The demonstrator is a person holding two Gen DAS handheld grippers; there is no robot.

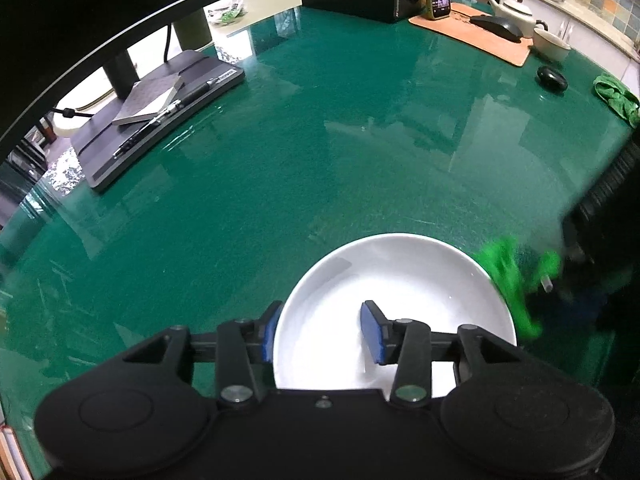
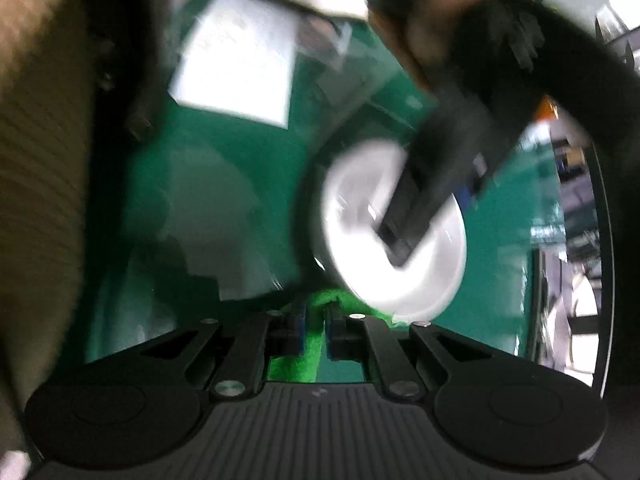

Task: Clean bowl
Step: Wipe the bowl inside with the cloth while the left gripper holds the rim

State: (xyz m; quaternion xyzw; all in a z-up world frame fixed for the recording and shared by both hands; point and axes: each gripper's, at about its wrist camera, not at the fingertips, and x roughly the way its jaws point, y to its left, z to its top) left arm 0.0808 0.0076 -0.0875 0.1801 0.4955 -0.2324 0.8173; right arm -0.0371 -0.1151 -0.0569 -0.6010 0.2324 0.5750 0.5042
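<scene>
**Both claws at the bowl's rim**

The white bowl (image 1: 394, 312) sits on the green table (image 1: 320, 140); the left gripper (image 1: 320, 330) straddles its near rim, jaws parted, pads apparently clear of it; the right gripper (image 2: 316, 332) is pinched tight on a green cloth (image 2: 312, 356) just beside the bowl.

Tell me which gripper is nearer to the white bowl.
Left. The left gripper straddles the white bowl's rim, one finger inside, one outside. The right gripper sits just beside the bowl, shut on the green cloth.
</scene>
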